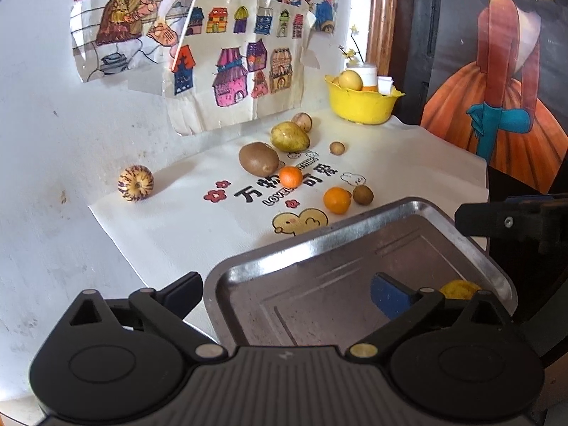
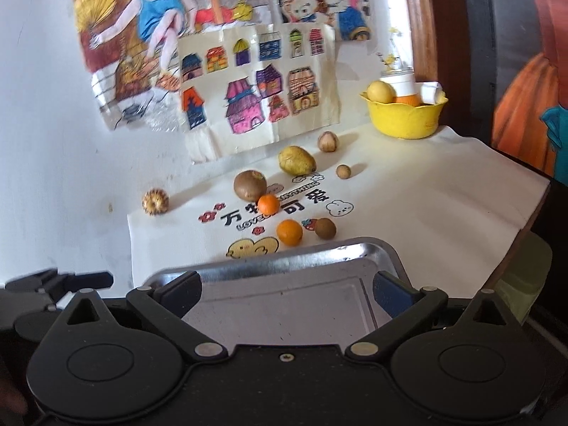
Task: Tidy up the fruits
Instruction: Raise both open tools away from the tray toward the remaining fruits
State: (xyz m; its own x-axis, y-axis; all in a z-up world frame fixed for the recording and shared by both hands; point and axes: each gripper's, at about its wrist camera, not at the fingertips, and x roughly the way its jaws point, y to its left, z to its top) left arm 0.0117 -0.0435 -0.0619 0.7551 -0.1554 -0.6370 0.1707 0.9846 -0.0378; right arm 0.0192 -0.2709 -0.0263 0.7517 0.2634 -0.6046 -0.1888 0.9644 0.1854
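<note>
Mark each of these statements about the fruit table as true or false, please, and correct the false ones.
1. The metal tray is piled with fruit. False: nearly all of it is bare; the left wrist view shows only a yellow item at one corner.
2. The yellow bowl stands at the far end of the cloth. True.
3. The left claw is shut on an orange. False: it is open and holds nothing.
4. Two oranges lie on the cloth. True.
5. The striped fruit lies inside the bowl. False: it lies alone at the cloth's edge, near the wall.
</note>
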